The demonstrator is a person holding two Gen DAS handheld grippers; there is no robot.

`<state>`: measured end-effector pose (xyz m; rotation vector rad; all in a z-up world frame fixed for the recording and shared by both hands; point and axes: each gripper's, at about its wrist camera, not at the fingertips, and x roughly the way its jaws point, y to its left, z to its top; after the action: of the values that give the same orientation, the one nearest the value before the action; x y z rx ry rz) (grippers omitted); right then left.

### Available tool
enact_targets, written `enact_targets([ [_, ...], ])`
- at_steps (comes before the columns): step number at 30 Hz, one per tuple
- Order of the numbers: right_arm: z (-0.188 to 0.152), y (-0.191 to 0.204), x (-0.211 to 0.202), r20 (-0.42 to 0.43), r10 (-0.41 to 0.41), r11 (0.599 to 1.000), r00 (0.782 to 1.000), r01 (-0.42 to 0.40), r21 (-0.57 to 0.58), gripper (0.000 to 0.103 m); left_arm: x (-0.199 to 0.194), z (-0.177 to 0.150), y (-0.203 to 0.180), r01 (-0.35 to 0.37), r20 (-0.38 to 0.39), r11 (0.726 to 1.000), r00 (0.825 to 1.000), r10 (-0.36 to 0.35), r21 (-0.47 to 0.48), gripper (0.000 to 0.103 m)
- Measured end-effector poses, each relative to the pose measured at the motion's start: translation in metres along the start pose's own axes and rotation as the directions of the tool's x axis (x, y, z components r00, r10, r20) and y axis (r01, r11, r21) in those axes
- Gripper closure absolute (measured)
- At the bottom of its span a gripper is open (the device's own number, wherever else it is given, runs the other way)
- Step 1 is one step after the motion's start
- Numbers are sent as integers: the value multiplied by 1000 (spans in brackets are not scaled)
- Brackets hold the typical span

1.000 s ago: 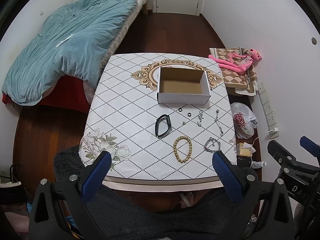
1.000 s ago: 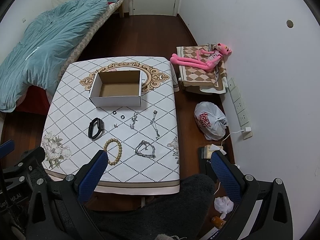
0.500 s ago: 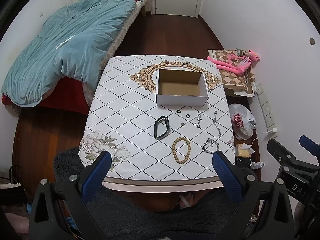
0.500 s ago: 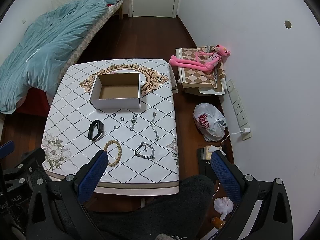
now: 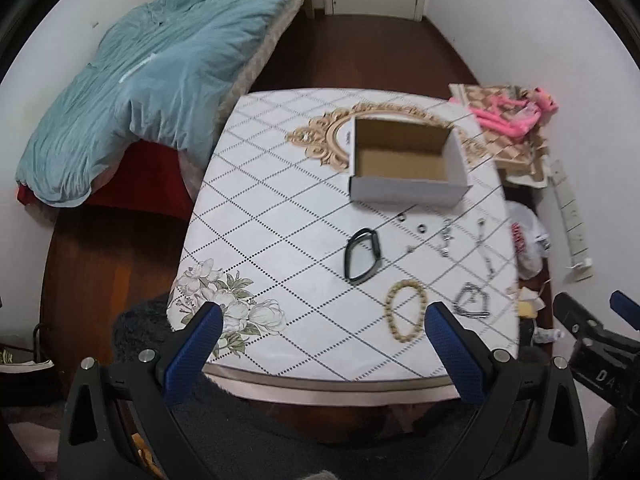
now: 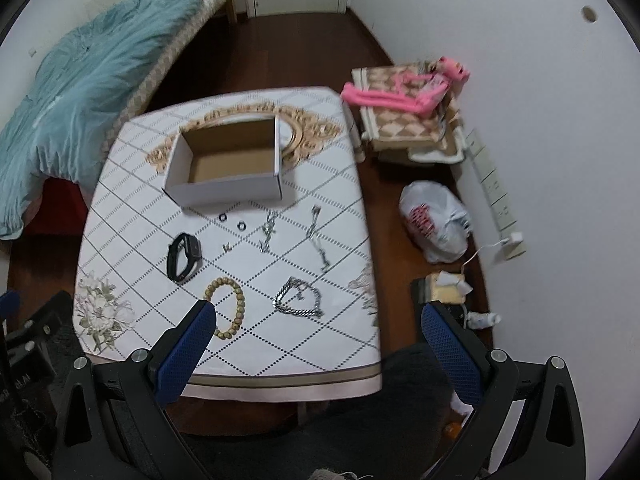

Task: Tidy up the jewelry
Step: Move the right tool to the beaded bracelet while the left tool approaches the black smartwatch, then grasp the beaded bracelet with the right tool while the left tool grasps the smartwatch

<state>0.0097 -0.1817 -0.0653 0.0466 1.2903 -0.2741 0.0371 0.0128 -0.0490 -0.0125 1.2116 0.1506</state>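
An empty open cardboard box (image 5: 404, 164) (image 6: 228, 164) stands at the far middle of the table (image 5: 280, 208) (image 6: 132, 208). In front of it lie a black wristband (image 5: 362, 256) (image 6: 183, 257), a wooden bead bracelet (image 5: 404, 316) (image 6: 229, 306), a heavy silver chain (image 5: 472, 304) (image 6: 298, 300), two thin silver chains (image 6: 269, 232) (image 6: 319, 240), two small rings (image 6: 222, 218) (image 6: 241, 225) and a tiny stud (image 6: 226, 246). My left gripper (image 5: 320, 348) and right gripper (image 6: 316, 344) are both open and empty, above the table's near edge.
A bed with a blue duvet (image 5: 152, 80) lies to the left. A pink plush toy (image 6: 408, 88) on a checked cushion, a white plastic bag (image 6: 436, 220) and a power strip (image 6: 496, 192) sit on the floor to the right. A dark fuzzy seat (image 6: 360, 420) is below the grippers.
Both grippers have moved closer to the table, so it looks larger. Nothing on the table has moved. Both stay open.
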Motion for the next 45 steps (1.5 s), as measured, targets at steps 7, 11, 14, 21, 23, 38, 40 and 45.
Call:
enact_targets([
  [7, -12, 33, 101, -134, 71, 997, 988, -72, 0, 4, 67, 0, 9, -67, -75, 997, 995, 70, 38, 0],
  [11, -21, 57, 149, -195, 91, 996, 977, -94, -9, 24, 99, -2, 15, -95, -129, 995, 987, 99, 40, 0],
  [14, -24, 74, 174, -225, 93, 995, 970, -100, -21, 34, 117, -4, 19, -104, -152, 994, 982, 109, 39, 0],
  [21, -34, 102, 198, -252, 71, 993, 965, -91, -69, 56, 145, -2, 31, -104, -197, 994, 975, 106, 17, 0],
  [23, -38, 108, 201, -257, 66, 993, 964, -90, -80, 62, 150, -1, 33, -101, -201, 995, 974, 101, 15, 0],
  [38, -23, 101, 179, -149, 42, 996, 988, -54, -75, 94, 165, 14, 21, 36, -201, 999, 979, -36, -3, 1],
  [40, -13, 96, 174, -126, 35, 997, 991, -43, -61, 94, 168, 19, 18, 67, -199, 998, 978, -68, -16, 1],
  [45, 3, 91, 166, -98, 20, 999, 995, -24, -33, 94, 184, 32, 7, 132, -223, 991, 965, -136, -34, 18],
])
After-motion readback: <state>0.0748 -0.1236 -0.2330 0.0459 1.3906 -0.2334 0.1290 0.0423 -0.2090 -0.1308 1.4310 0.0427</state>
